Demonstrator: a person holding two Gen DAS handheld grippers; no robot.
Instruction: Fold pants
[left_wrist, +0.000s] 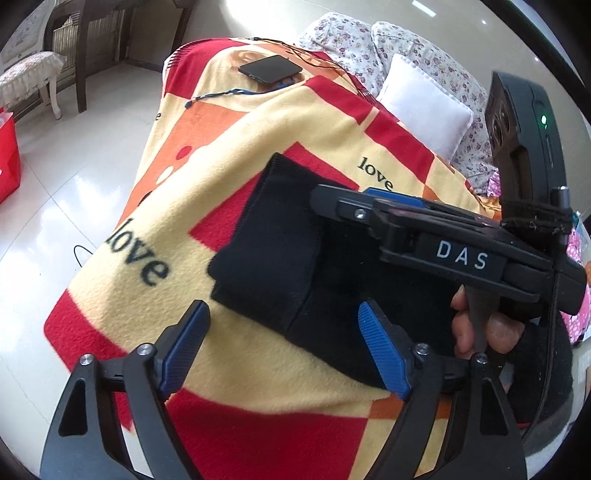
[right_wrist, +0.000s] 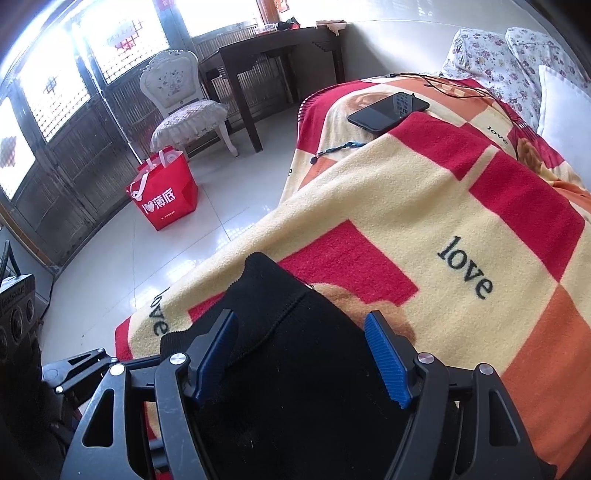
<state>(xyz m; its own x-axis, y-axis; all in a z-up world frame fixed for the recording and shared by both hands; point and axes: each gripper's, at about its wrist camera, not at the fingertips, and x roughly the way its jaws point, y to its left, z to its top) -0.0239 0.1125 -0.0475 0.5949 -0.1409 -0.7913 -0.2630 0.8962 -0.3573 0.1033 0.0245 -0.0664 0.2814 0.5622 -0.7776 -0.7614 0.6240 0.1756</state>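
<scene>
Black pants (left_wrist: 273, 247) lie folded in a compact stack on a red, yellow and orange "love" blanket (left_wrist: 207, 173). My left gripper (left_wrist: 284, 321) is open, hovering just above the near edge of the pants. My right gripper (left_wrist: 325, 199) shows in the left wrist view lying over the pants' right part, held by a hand (left_wrist: 480, 328). In the right wrist view the right gripper (right_wrist: 301, 332) is open, its blue pads (right_wrist: 384, 354) on either side of the black pants (right_wrist: 295, 350), whose ribbed end points away.
A black phone (left_wrist: 269, 68) with a cable lies at the blanket's far end, also in the right wrist view (right_wrist: 388, 110). A white pillow (left_wrist: 424, 107) and floral bedding (left_wrist: 369, 40) lie beyond. A red bag (right_wrist: 162, 192), chair (right_wrist: 184, 107) and dark table (right_wrist: 266, 51) stand on the tiled floor.
</scene>
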